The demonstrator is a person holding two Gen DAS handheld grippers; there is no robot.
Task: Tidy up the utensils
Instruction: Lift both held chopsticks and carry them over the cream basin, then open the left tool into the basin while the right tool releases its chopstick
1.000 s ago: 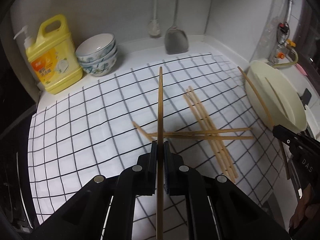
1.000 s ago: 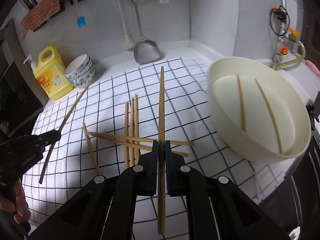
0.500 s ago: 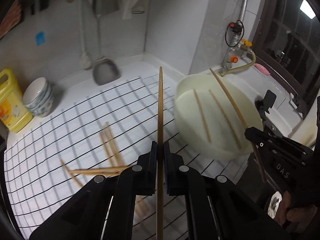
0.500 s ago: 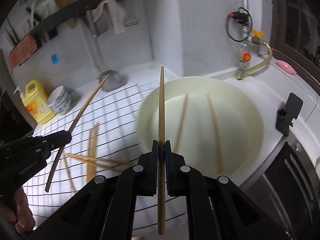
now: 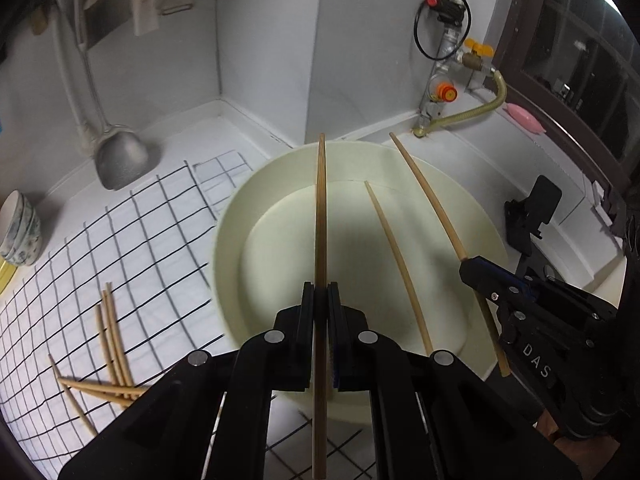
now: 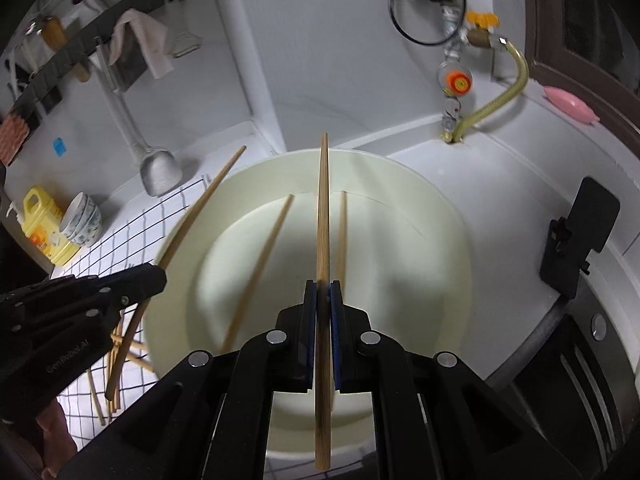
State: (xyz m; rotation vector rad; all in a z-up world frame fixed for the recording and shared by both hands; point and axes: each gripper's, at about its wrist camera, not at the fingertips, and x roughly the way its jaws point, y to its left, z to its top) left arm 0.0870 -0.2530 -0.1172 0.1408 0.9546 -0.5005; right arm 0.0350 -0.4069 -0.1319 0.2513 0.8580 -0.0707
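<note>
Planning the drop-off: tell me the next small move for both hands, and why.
Probably lower both chopsticks into the basin and then open. The left gripper and right gripper are each shut on a chopstick above the basin, where two chopsticks already lie; more wait on the checked cloth.

- The chopsticks (image 5: 321, 216) are showing pale, matt wood with a fine lengthwise grain.
- The cream basin (image 5: 224, 240) is looking like smooth plastic with a soft sheen.
- The checked cloth (image 5: 132, 240) is lying as thin, matt woven fabric.
- The ladle (image 5: 120, 160) is showing dull grey brushed metal.
- The left gripper (image 5: 320, 300) and right gripper (image 6: 323, 300) are appearing as matt black plastic with shiny metal pins.
- The gas hose (image 6: 500, 92) is looking ribbed and yellowish.
- The stacked bowls (image 6: 82, 220) are gleaming like glazed ceramic.
</note>
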